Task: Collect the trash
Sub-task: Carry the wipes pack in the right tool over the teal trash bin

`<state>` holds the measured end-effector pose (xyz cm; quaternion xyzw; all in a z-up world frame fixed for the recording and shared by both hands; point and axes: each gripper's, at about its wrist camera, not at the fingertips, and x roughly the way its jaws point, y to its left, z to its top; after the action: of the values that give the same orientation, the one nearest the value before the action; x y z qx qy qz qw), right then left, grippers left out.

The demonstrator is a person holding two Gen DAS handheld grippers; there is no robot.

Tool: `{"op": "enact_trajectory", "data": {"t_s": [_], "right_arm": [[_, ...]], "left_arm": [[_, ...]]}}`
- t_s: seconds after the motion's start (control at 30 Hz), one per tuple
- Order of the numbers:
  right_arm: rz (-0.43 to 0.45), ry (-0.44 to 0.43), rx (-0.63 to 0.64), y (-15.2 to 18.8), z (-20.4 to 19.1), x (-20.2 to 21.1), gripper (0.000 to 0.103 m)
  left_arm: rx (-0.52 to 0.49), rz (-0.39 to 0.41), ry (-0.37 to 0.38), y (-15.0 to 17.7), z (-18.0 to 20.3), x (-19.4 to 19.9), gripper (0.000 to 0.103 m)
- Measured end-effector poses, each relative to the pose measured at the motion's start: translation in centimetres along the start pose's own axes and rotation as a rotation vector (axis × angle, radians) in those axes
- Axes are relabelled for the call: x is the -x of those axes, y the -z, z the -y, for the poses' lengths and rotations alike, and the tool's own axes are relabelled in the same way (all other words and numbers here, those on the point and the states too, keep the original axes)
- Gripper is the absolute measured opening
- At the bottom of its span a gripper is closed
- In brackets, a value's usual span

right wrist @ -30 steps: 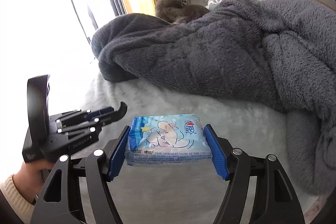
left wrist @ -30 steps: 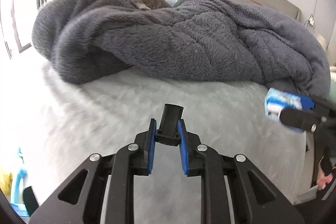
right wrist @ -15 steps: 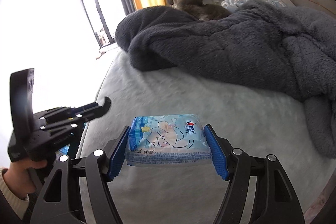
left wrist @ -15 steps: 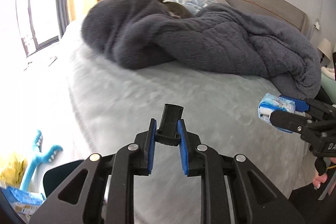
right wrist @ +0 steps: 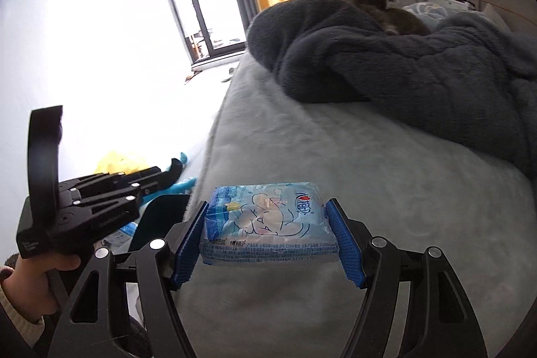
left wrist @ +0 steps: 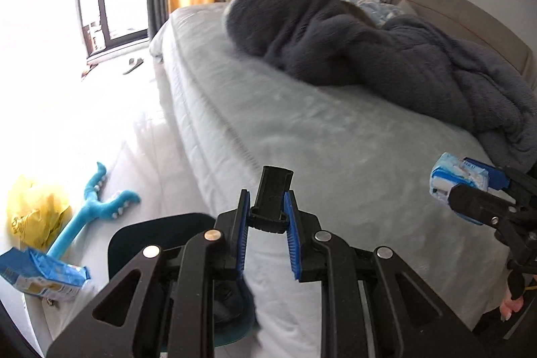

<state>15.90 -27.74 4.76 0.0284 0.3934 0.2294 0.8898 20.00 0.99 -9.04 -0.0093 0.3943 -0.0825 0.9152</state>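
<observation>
My right gripper (right wrist: 266,225) is shut on a light blue pack of tissues (right wrist: 265,220), held flat over the bed near its left edge. That pack (left wrist: 451,178) and the right gripper (left wrist: 470,190) also show at the right of the left wrist view. My left gripper (left wrist: 266,217) is shut on a small black plastic piece (left wrist: 273,190) that sticks out past the blue pads. It hangs over the bed's corner, above a dark teal bin (left wrist: 157,237) on the floor. In the right wrist view the left gripper (right wrist: 157,175) sits lower left in a person's hand, with the bin (right wrist: 161,213) under it.
The bed (left wrist: 335,140) has a pale grey cover. A heaped dark grey blanket (left wrist: 369,49) with a cat (right wrist: 379,5) on it lies at the back. On the bright floor lie a yellow bag (left wrist: 37,210), a blue toy (left wrist: 90,210) and a blue pack (left wrist: 40,274).
Both grippers have swung left across the bed towards its edge, each keeping its hold. The floor, the teal bin and the items beside it have come into view.
</observation>
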Motion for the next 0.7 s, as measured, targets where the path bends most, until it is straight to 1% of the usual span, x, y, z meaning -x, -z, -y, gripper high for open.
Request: {"op": "enact_trajectory", "data": {"t_s": [0.33, 0.47, 0.7], "right_arm": [[-0.030, -0.080, 0.080, -0.8, -6.4, -3.8, 0.071], [-0.049, -0.107, 0.091, -0.8, -8.4, -5.2, 0.071], [-0.092, -0.140, 0.117, -0.7, -11.6, -7.7, 0.071]], "left_arm": [[0.097, -0.125, -0.066, 3.2, -6.7, -1.6, 0.022], [0.132, -0.183, -0.078, 4.5, -8.8, -2.1, 0.022], [0.201, -0.310, -0.081, 7.0, -12.0, -3.9, 0.023]]}}
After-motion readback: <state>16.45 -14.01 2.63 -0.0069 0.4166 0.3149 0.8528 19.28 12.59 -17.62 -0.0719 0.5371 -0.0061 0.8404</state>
